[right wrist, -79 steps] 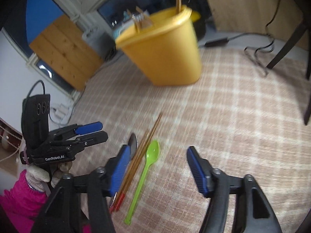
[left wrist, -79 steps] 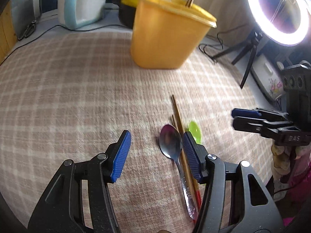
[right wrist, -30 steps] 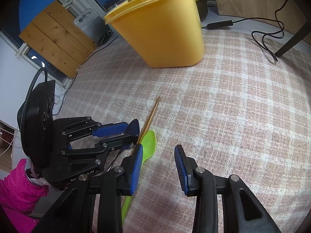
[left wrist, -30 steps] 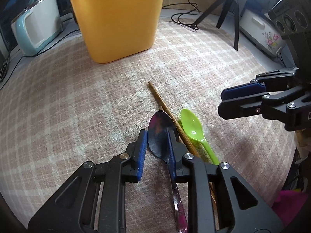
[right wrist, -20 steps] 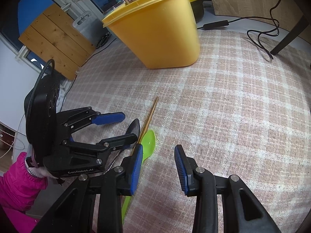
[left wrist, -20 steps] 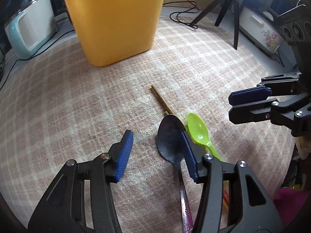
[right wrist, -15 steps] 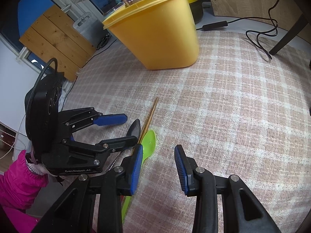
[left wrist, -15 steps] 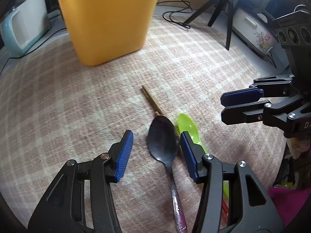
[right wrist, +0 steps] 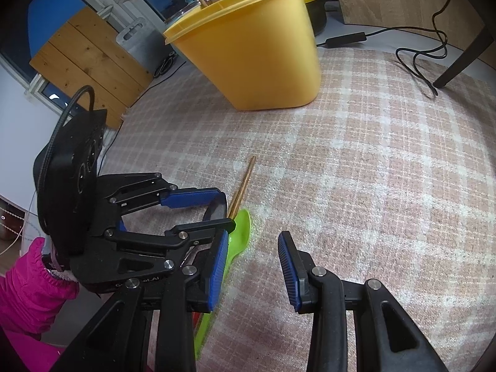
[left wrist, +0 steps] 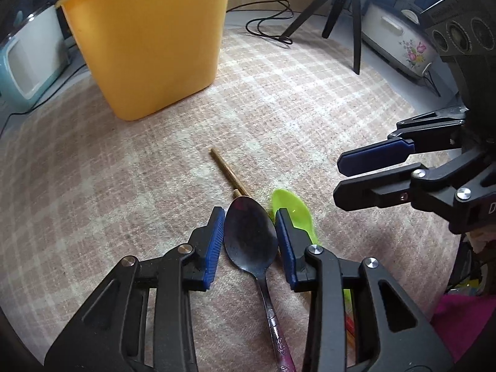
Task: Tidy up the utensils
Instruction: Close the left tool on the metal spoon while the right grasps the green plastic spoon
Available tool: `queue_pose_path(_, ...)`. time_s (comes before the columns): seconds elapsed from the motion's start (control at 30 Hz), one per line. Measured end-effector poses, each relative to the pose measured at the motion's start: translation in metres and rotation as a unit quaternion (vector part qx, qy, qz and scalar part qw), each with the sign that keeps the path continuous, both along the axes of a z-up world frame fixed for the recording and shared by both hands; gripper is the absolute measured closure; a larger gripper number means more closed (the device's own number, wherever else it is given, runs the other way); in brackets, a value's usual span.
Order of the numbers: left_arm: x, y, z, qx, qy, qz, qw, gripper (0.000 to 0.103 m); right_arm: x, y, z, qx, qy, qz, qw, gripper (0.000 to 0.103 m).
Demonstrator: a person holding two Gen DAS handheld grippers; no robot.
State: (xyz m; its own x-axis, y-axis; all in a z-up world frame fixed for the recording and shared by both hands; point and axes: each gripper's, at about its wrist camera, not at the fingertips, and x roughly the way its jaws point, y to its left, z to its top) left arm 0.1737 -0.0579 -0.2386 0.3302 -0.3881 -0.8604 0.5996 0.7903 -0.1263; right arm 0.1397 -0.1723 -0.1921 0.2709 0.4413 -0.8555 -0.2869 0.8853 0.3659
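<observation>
A metal spoon (left wrist: 249, 238) lies on the checked cloth, its bowl between the blue pads of my left gripper (left wrist: 249, 241), which stands narrowly open around it. Beside it lie wooden chopsticks (left wrist: 228, 173) and a green plastic spoon (left wrist: 293, 210). My right gripper (right wrist: 252, 266) is open and empty, just right of the green spoon (right wrist: 240, 232); it also shows in the left wrist view (left wrist: 372, 170). The yellow bin (right wrist: 257, 52) stands behind with chopsticks sticking out. The left gripper (right wrist: 198, 207) appears in the right wrist view over the utensils.
A tripod (left wrist: 341, 6) and a black cable (left wrist: 269, 28) are at the back right. A pale blue appliance (left wrist: 28, 68) stands at the far left. A flowered white pot (left wrist: 400, 43) sits off the table's right edge.
My left gripper has narrowed its jaws around the metal spoon's bowl and shifted so the bowl sits between the pads. The right gripper has barely moved.
</observation>
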Motion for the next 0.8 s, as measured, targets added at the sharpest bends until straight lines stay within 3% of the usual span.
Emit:
queue_pose_path(0.1, -0.002, 0.007, 0.002, 0.015, -0.013, 0.013, 0.9997, 0.069, 0.003, 0.007, -0.004, -0.006, 0.003, 0.006, 1.0, 0.068)
queue_pose_path(0.27, -0.004, 0.023, 0.003, 0.009, -0.013, 0.029, 0.9994, 0.069, 0.01, 0.024, -0.011, -0.018, 0.007, 0.025, 0.999, 0.071)
queue_pose_path(0.47, -0.004, 0.035, 0.004, 0.005, -0.014, 0.049, 0.9987, 0.069, 0.019, 0.047, -0.025, -0.049, 0.014, 0.047, 0.998, 0.071)
queue_pose_path(0.57, -0.005, 0.039, 0.004, 0.003, -0.013, 0.054, 0.9984, 0.069, 0.016, 0.06, -0.027, -0.084, -0.004, 0.062, 0.994, 0.072)
queue_pose_path(0.7, -0.005, 0.042, 0.005, -0.001, -0.013, 0.061, 0.9981, 0.07, 0.017, 0.072, -0.029, -0.105, -0.008, 0.069, 0.992, 0.1)
queue_pose_path(0.8, -0.006, 0.044, 0.009, -0.006, -0.017, 0.064, 0.9978, 0.07, 0.016, 0.074, -0.026, -0.101, -0.013, 0.067, 0.993, 0.102)
